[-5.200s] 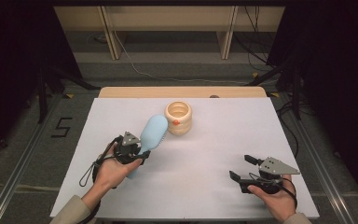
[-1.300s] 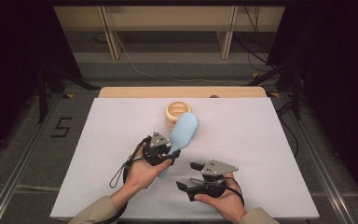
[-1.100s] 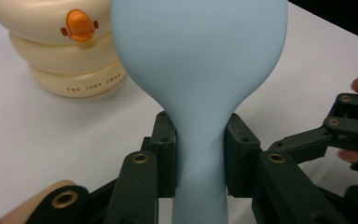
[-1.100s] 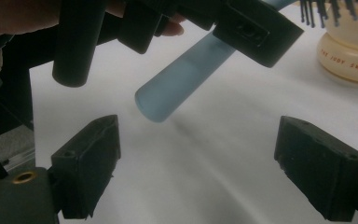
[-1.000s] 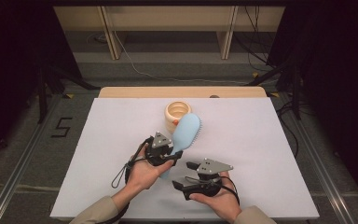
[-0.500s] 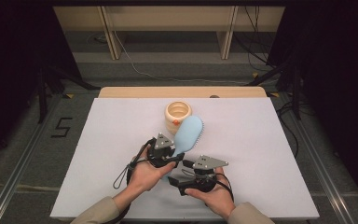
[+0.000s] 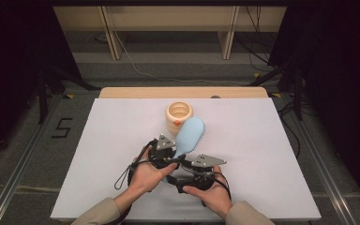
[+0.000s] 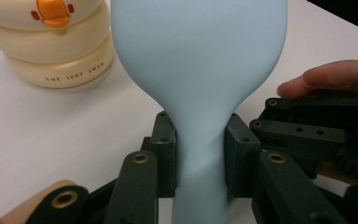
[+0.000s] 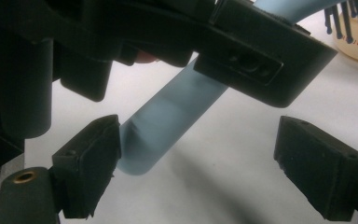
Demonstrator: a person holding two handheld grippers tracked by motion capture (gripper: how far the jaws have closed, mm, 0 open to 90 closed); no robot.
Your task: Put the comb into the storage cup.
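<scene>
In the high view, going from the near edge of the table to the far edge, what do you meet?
Right tool → left tool → blue brush → cream ringed cup → bare far part of the white table.

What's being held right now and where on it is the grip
The left gripper holds the light blue brush by the narrow neck of its handle. The right gripper stands open around the handle's end, not gripping.

Brush point(image 8: 200, 70) head cut off, bristles perhaps hidden
</scene>
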